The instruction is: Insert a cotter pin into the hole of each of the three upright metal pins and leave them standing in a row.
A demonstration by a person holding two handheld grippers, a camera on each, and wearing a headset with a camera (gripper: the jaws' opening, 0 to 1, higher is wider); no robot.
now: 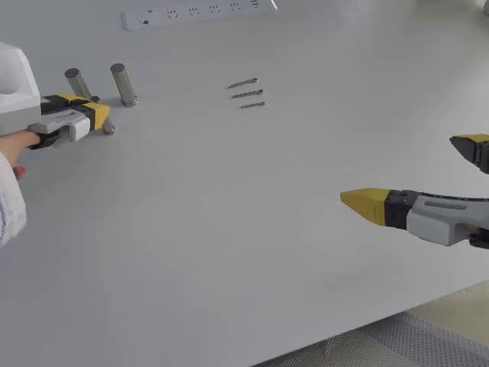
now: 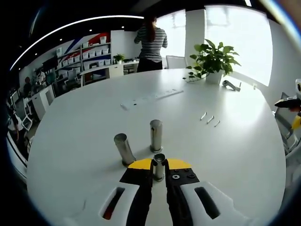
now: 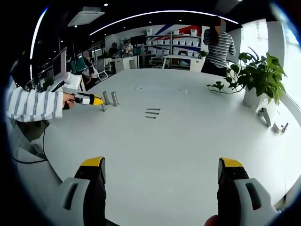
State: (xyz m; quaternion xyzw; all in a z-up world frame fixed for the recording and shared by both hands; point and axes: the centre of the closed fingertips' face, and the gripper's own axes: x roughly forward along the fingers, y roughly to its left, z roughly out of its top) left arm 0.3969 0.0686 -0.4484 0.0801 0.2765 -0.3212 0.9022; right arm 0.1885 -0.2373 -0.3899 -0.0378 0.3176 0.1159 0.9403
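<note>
Left tongs (image 2: 158, 170) clamp one metal pin (image 2: 158, 161); two more pins (image 2: 156, 134) stand just beyond. Right tongs (image 3: 162, 168) gape apart, cotter pins (image 3: 151, 113) well ahead.

White table (image 1: 229, 229) bearing metal pins (image 1: 124, 84), three cotter pins (image 1: 246, 94) side by side, a power strip (image 1: 199, 13).
</note>
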